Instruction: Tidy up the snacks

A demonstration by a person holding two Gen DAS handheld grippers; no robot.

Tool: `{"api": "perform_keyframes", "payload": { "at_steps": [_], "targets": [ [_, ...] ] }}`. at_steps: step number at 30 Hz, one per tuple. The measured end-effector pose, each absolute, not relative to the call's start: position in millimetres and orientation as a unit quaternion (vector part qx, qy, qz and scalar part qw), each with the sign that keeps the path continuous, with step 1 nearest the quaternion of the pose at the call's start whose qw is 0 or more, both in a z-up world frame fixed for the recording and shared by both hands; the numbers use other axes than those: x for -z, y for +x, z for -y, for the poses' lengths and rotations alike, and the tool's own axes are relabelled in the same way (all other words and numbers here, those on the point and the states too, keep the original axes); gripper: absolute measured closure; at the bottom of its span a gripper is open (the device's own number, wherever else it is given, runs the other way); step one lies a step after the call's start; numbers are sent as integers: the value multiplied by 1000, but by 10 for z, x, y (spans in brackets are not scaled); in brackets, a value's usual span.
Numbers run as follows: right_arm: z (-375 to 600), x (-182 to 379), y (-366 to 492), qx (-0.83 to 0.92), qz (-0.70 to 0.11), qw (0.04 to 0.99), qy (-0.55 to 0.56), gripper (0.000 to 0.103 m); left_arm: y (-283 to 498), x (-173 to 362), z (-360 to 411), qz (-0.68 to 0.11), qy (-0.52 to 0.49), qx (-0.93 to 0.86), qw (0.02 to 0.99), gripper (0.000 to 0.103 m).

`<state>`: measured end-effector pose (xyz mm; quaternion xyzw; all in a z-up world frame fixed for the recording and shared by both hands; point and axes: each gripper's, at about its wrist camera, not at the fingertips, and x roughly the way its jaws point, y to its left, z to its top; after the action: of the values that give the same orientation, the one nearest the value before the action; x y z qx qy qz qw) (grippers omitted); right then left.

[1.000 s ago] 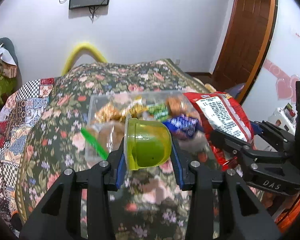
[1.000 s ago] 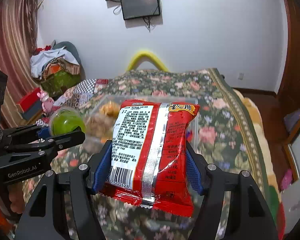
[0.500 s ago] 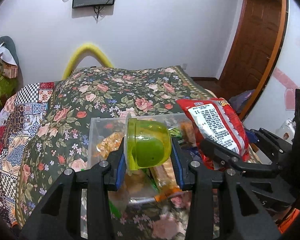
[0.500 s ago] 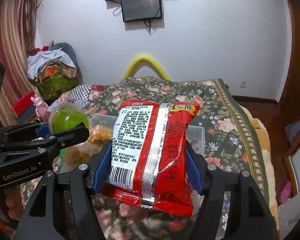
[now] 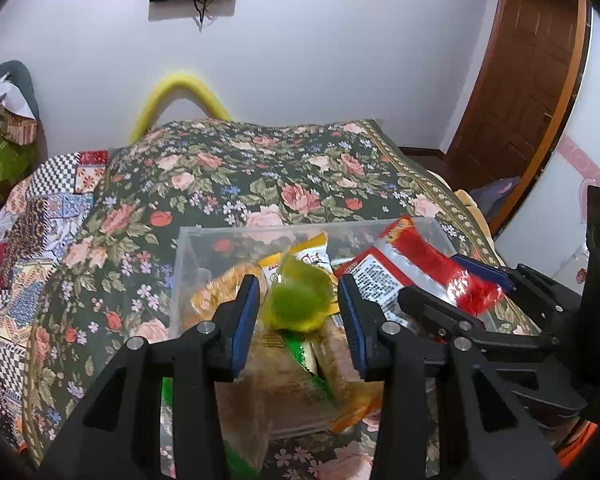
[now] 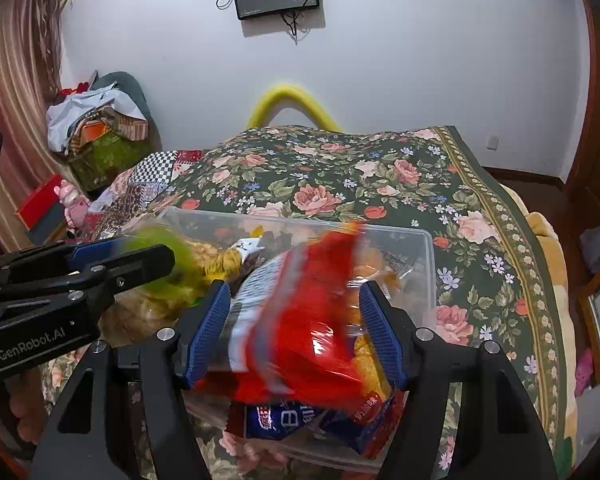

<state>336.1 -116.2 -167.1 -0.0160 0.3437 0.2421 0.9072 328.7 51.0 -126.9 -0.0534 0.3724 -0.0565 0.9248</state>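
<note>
Right now both snacks sit between spread jaws, directly over the clear plastic bin [image 5: 436, 226] on the floral bedspread [image 5: 228, 176].

On the left, the left tool [image 5: 298, 312] stands wide, its blue pads clear of the green jelly cup [image 5: 298, 300], which looks blurred and apparently loose, just above the packets already in the bin. It is a round thing with no real long axis, so I judge it needs only a straight fall.

To the right, the right tool [image 6: 296, 320] is likewise spread, and the red snack bag [image 6: 312, 320] is smeared with motion between the pads; whether it touches them I cannot tell. Its long axis tilts up and away, toward the bin's far wall.

Readable writing: "GenRobot.AI" on the left tool's body in the right view. The bag's print is too blurred to read.
</note>
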Motion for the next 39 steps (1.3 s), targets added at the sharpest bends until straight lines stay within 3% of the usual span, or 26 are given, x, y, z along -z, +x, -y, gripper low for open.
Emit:
{"api": "perform_keyframes", "payload": {
  "at_steps": [8, 21, 23, 27, 29, 33, 35, 39],
  "targets": [
    [1294, 1407, 3161, -240, -322, 916, -15, 39, 2882, 854, -500, -331, -46, 58, 941, 63],
    [1737, 281, 1999, -242, -190, 951, 12, 36, 1542, -194, -445, -188, -47, 44, 980, 60],
    [1765, 150, 1796, -245, -169, 955, 15, 34, 1382, -271, -431, -173, -45, 40, 983, 49],
    [1789, 5, 1477, -249, -144, 958, 16, 27, 1038, -378, -384, -143, -32, 27, 989, 40],
    [1791, -14, 1381, -245, -138, 960, 16, 18, 959, -383, -370, -136, -32, 23, 990, 29],
    [1774, 12, 1273, -239, -134, 962, 12, 14, 837, -381, -379, -131, -36, 18, 991, 22],
    [1768, 37, 1255, -236, -135, 962, 11, 4, 808, -362, -381, -131, -37, 18, 990, 16],
    [1784, 62, 1200, -228, -132, 965, 14, 0, 745, -343, -370, -129, -33, 15, 991, 10]
  ]
}}
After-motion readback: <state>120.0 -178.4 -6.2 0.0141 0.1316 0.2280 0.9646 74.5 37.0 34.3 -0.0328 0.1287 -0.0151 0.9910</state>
